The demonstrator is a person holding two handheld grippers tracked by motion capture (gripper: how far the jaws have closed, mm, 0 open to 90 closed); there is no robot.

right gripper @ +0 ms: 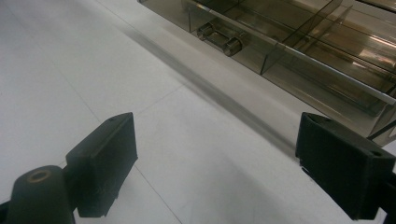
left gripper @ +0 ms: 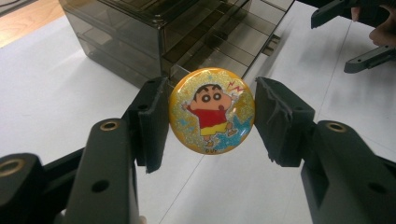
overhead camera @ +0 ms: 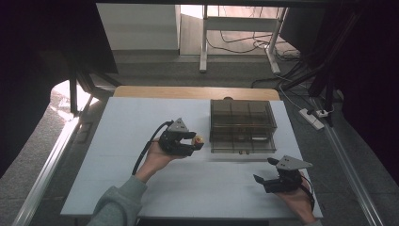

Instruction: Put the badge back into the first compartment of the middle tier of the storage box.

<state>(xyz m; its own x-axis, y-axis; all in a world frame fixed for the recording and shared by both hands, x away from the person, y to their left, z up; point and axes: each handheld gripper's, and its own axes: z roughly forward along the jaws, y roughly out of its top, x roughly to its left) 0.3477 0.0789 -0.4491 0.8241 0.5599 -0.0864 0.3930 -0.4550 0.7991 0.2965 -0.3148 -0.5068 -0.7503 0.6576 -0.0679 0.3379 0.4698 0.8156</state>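
- Left of the drawer box (overhead camera: pixel 242 126), left gripper (overhead camera: pixel 196 141) clamps a round badge (left gripper: pixel 212 117) by its edges, above the table (overhead camera: pixel 127 127).
- Right gripper (right gripper: pixel 215 163) empty, jaws wide.
- Keep squeeze steady, badge level; open a drawer first.

At the centre of the left gripper view, the badge (left gripper: pixel 212 112) is glittery gold-yellow with pale blue stars and a red zigzag, and bears a cartoon boy with black hair, a red shirt and yellow shorts. The pads (left gripper: pixel 152 122) either side of it are matt black. Across the top, the drawer box (left gripper: pixel 187 37) is smoky brown and see-through. The table (overhead camera: pixel 136 122) is white, its far edge pale wood.
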